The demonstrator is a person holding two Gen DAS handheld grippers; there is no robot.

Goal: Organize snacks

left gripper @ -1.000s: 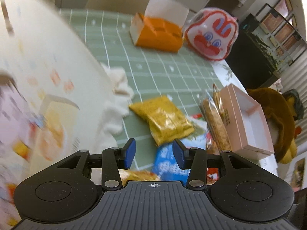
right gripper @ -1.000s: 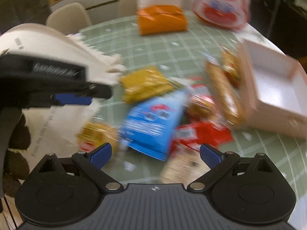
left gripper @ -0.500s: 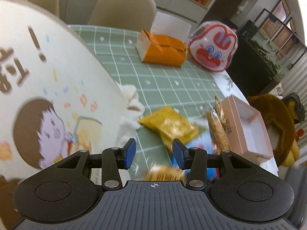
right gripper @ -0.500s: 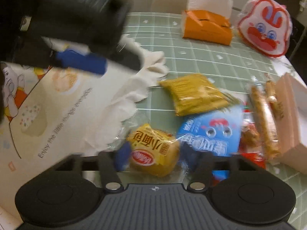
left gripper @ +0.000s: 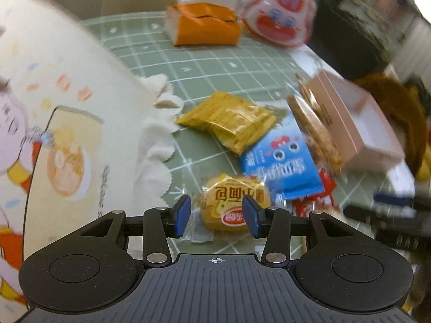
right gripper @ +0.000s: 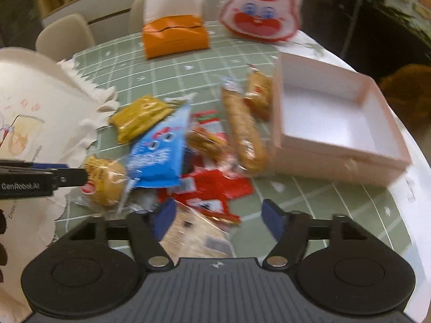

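1. Several wrapped snacks lie heaped on a green checked tablecloth [right gripper: 242,62], between a cream illustrated bag [left gripper: 67,113] on one side and an empty pink box [right gripper: 331,115] on the other.

2. Nearest the left gripper [left gripper: 216,216] sits a round bun in clear wrap [left gripper: 235,204]; the blue pads stand part-way apart on either side of it, with daylight showing at each flank, so nothing is gripped.

3. Seen from the right wrist, that same bun [right gripper: 105,180] rests against the bag's frilled edge, touching a blue packet [right gripper: 159,153].

4. Judged by its look, the bun is light and soft, and its film is slick: a hard squeeze would crush it, and a light one could slide off. Its middle, taken across the widest part, seems the safest hold.

5. The right gripper [right gripper: 218,219] hovers with its fingers spread wide above a pale printed packet [right gripper: 194,237] and a red wrapper [right gripper: 212,193], holding neither.

6. A long biscuit stick [right gripper: 242,132] lies just beside the box wall; it looks stiff and brittle, best lifted near its centre.

7. A gold foil pack [left gripper: 229,121] lies flat and apart from the bun, crinkly and likely slippery.

8. An orange tissue box [left gripper: 204,27] and a rabbit-faced pouch [left gripper: 280,16] stand at the far end of the table.
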